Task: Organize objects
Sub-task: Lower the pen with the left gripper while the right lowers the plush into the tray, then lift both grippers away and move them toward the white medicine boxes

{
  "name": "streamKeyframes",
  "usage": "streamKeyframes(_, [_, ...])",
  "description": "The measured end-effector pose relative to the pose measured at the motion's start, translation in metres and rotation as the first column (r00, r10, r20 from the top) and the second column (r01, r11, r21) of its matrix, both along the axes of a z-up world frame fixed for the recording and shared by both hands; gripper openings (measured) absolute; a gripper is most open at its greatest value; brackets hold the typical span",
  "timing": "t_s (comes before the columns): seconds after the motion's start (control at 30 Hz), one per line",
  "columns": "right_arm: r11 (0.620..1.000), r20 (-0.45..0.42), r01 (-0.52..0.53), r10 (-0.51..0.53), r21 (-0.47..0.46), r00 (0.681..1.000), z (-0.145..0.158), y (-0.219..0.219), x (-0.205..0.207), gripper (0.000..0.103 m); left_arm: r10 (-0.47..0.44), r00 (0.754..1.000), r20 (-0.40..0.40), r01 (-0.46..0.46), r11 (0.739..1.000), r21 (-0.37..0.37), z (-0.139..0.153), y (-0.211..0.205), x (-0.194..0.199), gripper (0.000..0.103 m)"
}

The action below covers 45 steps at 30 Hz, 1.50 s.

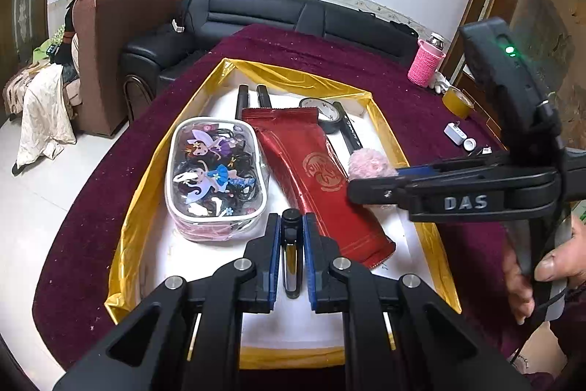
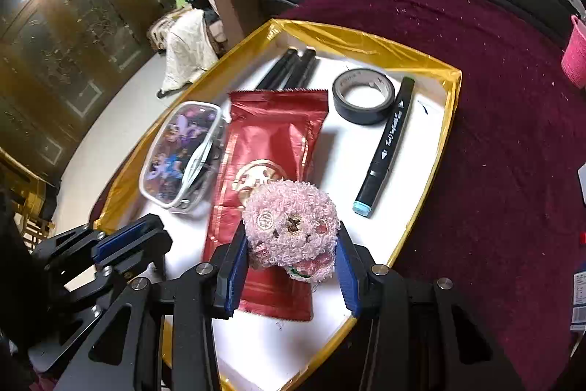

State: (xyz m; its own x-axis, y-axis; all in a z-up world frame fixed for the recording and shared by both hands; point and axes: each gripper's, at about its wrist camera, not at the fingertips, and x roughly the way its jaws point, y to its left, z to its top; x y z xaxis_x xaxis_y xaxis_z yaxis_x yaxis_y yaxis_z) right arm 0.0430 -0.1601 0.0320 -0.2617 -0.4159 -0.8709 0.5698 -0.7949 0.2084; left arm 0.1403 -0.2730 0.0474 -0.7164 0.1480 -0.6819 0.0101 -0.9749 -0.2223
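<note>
A gold-rimmed white tray (image 1: 388, 134) (image 2: 452, 105) sits on the maroon tablecloth. In it lie a clear cartoon pouch (image 1: 214, 171) (image 2: 183, 152), a red foil packet (image 1: 315, 171) (image 2: 263, 141), black tape (image 1: 326, 114) (image 2: 364, 98), a marker (image 2: 386, 141) and two black pens (image 1: 252, 98) (image 2: 289, 68). My left gripper (image 1: 291, 233) is shut on a black pen (image 1: 291, 244) above the tray's near part. My right gripper (image 2: 291, 244) (image 1: 351, 189) is shut on a pink fluffy toy (image 2: 289, 226) (image 1: 370, 165) above the red packet.
On the cloth to the right stand a pink knitted bottle (image 1: 426, 61), a yellow tape roll (image 1: 457, 101) and small white items (image 1: 456, 134). A black sofa (image 1: 256, 10) and a brown armchair (image 1: 121, 43) with a seated person stand behind the table.
</note>
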Motion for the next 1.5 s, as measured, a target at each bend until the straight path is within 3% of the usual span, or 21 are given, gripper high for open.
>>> streamKeyframes(0.17, [1.0,0.017,0.019,-0.02,0.015,1.0,-0.007,-0.001,-0.012,0.048,0.008,1.0,0.013,-0.007,1.0,-0.021,-0.006,0.003,-0.006,0.012])
streamKeyframes(0.23, [1.0,0.019,0.022,-0.023,0.016,1.0,-0.007,0.0,-0.013,0.049,0.018,1.0,0.016,-0.018,1.0,-0.021,-0.008,0.002,-0.007,0.017])
streamKeyframes(0.37, [1.0,0.014,0.025,-0.025,0.018,1.0,-0.008,-0.001,-0.015,0.05,0.045,0.999,-0.002,-0.045,0.999,-0.007,-0.003,0.0,-0.003,0.067])
streamKeyframes(0.43, [0.999,0.006,0.029,-0.029,0.018,1.0,-0.009,-0.003,-0.017,0.051,0.062,0.998,-0.026,-0.062,0.998,-0.029,0.003,0.001,0.001,0.071])
streamKeyframes(0.5, [0.999,-0.005,0.038,-0.038,0.015,0.999,-0.009,-0.003,-0.016,0.052,0.071,0.997,-0.043,-0.073,0.996,-0.043,0.01,0.001,0.005,0.084])
streamKeyframes(0.57, [0.999,-0.019,0.043,-0.043,0.015,0.999,-0.007,-0.004,-0.016,0.054,0.081,0.995,-0.06,-0.084,0.995,-0.05,0.017,0.002,0.009,0.09])
streamKeyframes(0.8, [0.997,-0.031,0.046,-0.048,-0.062,0.998,0.009,0.003,-0.008,0.061,0.116,0.987,-0.107,-0.129,0.984,-0.119,0.038,0.008,0.019,0.094])
streamKeyframes(1.1, [0.982,-0.104,0.069,-0.088,-0.174,0.991,0.05,0.029,0.014,0.079,0.115,0.986,-0.12,-0.135,0.974,-0.18,0.055,0.023,0.021,0.098])
streamKeyframes(1.5, [0.945,-0.081,0.156,-0.186,-0.287,0.979,0.065,0.096,0.025,0.083,0.059,0.991,-0.123,-0.089,0.963,-0.256,0.069,0.064,0.019,0.099])
